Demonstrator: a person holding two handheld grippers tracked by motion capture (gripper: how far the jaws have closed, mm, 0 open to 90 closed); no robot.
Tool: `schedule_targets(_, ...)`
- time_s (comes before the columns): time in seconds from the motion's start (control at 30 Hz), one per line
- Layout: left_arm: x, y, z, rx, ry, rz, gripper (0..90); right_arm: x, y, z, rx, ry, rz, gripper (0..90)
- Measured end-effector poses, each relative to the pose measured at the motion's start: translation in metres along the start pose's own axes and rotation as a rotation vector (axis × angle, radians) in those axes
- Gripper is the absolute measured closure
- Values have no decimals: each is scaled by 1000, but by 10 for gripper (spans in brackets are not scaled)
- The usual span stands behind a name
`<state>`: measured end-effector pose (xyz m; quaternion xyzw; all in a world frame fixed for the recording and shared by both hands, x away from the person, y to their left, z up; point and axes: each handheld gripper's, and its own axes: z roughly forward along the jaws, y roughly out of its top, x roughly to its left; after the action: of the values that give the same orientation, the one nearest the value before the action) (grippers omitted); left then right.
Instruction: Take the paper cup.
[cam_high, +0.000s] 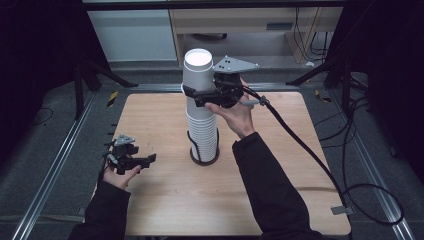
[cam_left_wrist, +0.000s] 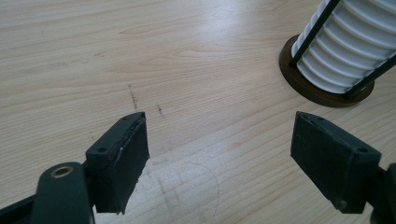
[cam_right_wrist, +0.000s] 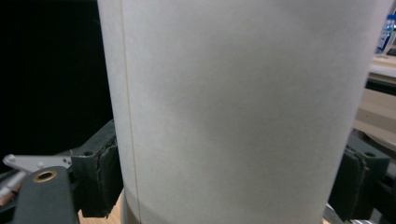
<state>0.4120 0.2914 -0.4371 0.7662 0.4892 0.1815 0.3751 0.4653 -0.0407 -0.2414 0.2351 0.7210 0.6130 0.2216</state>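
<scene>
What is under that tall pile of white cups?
The cup stack stands on a round dark base sitting on the wooden table, with thin black rods running up its sides. The middle of the base is hidden under the cups.

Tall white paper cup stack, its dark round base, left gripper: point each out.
tall white paper cup stack (cam_high: 202, 127), high view, ribbed rims.
dark round base (cam_left_wrist: 299, 79), left gripper view, front rim.
left gripper (cam_left_wrist: 219, 154), left gripper view, between open jaws.
</scene>
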Motion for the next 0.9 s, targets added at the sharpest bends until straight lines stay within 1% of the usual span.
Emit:
schedule_targets(0.03, 0, 0, 0, 1, 1, 1, 185, 0, 0, 0, 0, 0, 0, 151)
schedule_targets(0.07, 0, 0, 0, 3, -1, 1, 185, 1, 5, -3, -4, 0, -8, 152)
schedule_targets(0.17, 0, 0, 0, 3, -2, 1, 185, 1, 9, -6, -9, -2, -15, 152)
schedule_targets(0.3, 0, 0, 0, 1, -4, 1, 185, -1, 16, -15, -12, -12, -31, 153)
schedule_targets(0.5, -1, 0, -1, -3, -10, 4, 186, -6, 25, -37, -12, -37, -62, 153)
schedule_targets(0.53, -1, 0, 0, -4, -14, 5, 186, -9, 27, -46, -10, -42, -68, 153)
schedule_targets(0.57, -1, 0, -1, -4, -15, 7, 186, -9, 27, -46, -10, -42, -68, 153)
schedule_targets(0.7, -2, 1, -1, -6, -22, 16, 186, -16, 23, -63, 11, -61, -87, 153)
schedule_targets(0.9, -4, 2, -2, -5, -34, 24, 187, -24, 8, -91, 60, -78, -102, 152)
